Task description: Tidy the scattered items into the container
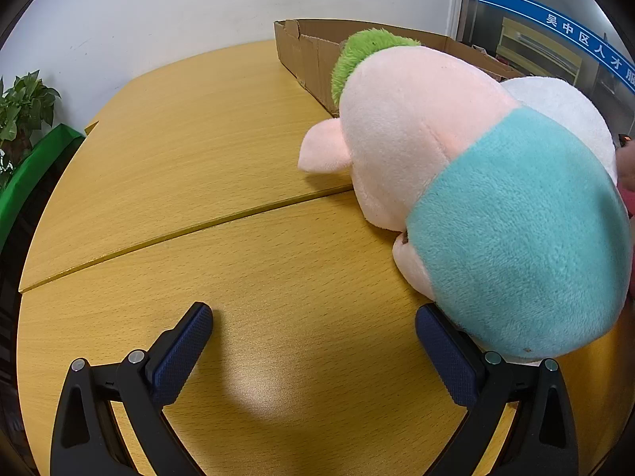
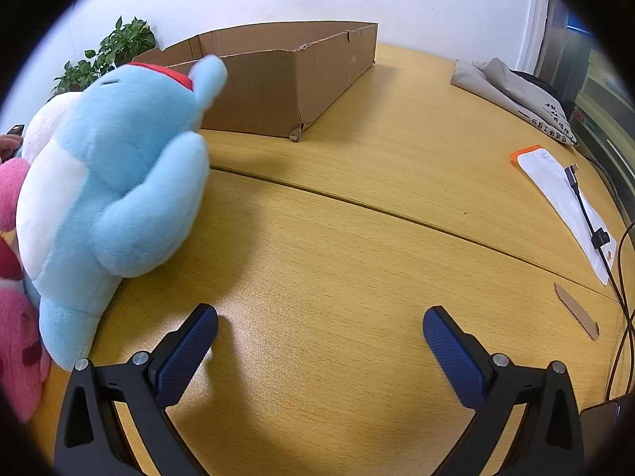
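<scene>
In the left wrist view a pink plush toy with teal shorts and green hair (image 1: 456, 182) lies on the wooden table, right of my open, empty left gripper (image 1: 313, 317); its teal part touches the right finger. The cardboard box (image 1: 305, 55) stands behind it. In the right wrist view a light blue plush with a white belly and red cap (image 2: 115, 182) lies left of my open, empty right gripper (image 2: 319, 317). The cardboard box (image 2: 285, 87) stands beyond it. A pink plush (image 2: 16, 317) sits at the far left edge.
A white plush (image 1: 555, 107) lies behind the pink one. A potted plant (image 2: 107, 55) stands at the wall. At the right of the table are grey fabric (image 2: 512, 91), a white pouch (image 2: 563, 198), a black cable (image 2: 595, 230) and a cardboard strip (image 2: 575, 309).
</scene>
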